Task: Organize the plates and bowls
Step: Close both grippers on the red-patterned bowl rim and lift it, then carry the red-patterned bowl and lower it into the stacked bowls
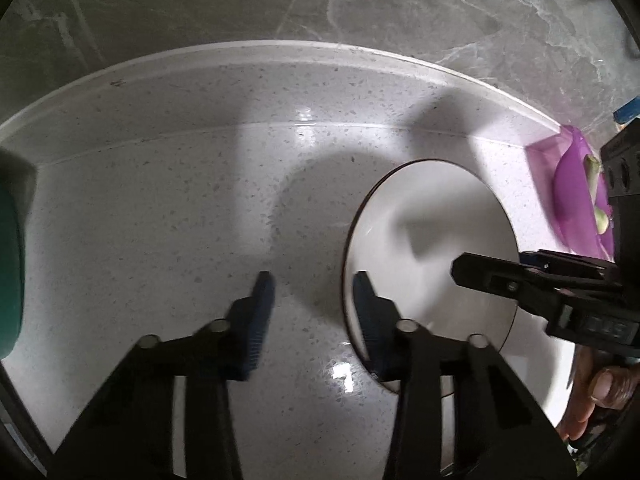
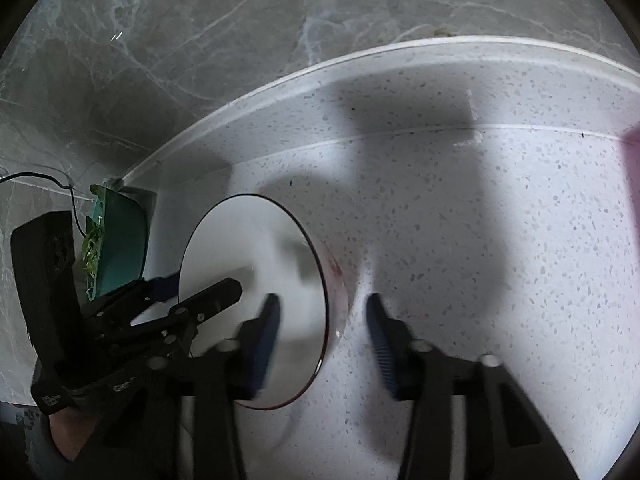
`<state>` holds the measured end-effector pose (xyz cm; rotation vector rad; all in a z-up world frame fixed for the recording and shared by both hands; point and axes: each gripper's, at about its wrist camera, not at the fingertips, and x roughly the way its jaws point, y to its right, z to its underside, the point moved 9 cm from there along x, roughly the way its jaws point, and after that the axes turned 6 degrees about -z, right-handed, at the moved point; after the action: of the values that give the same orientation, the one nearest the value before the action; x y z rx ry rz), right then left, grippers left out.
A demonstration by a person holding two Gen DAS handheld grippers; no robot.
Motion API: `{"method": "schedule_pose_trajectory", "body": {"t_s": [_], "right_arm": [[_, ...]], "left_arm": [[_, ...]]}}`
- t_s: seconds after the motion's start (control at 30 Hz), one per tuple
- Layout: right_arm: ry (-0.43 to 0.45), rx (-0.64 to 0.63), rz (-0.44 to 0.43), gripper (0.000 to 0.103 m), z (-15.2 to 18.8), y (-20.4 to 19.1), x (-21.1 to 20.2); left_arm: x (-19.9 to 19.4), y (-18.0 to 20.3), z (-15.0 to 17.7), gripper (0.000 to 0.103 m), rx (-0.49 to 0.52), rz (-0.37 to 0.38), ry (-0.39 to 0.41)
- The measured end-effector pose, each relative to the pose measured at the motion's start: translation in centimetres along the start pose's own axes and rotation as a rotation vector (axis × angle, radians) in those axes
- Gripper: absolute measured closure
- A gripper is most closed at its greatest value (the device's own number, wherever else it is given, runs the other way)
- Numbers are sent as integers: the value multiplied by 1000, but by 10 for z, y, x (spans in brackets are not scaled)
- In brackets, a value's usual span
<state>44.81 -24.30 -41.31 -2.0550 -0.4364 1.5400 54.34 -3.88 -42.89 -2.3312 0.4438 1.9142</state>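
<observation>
A white bowl with a dark rim (image 1: pixel 432 240) sits on the speckled white counter (image 1: pixel 180 208); it also shows in the right wrist view (image 2: pixel 248 240). My left gripper (image 1: pixel 314 312) is open, its jaws straddling the bowl's left rim, right finger inside the bowl. My right gripper (image 2: pixel 324 328) is open, its jaws straddling the bowl's right rim, left finger inside. Each gripper shows in the other's view: the right one (image 1: pixel 500 276) and the left one (image 2: pixel 192 292).
A teal bowl with green leaves (image 2: pixel 116 240) stands at the counter's left end, seen as a teal edge (image 1: pixel 10 264) in the left wrist view. A purple plate with green pieces (image 1: pixel 576 196) stands at the right end. A marble wall (image 1: pixel 320 4) rises behind the counter's raised back edge.
</observation>
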Motion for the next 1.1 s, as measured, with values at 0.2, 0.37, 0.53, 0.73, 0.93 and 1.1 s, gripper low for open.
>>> {"method": "schedule_pose_trajectory", "body": {"t_s": [0.2,0.37,0.53,0.73,0.93,1.1], "right_arm": [[-2,7,-13,85,-1,3,4],[2,11,-17,85,-1,1,5],[-1,9,-15,85,0,-1,2],[4,-27,-25,86,-1,-19,-9],[-1,-110,-57,86,11,-63,-19],[-40,-210,-100,86,38,-115,-17]], "left_arm": [[4,14,-4,95,47,7,-11],[3,16,-2,95,47,-2,-18],[0,16,0,95,35,-3,-24],[-27,11,5,95,10,1,-4],[-69,-12,28,95,-36,-12,30],[-111,-42,63,95,-105,-41,69]]}}
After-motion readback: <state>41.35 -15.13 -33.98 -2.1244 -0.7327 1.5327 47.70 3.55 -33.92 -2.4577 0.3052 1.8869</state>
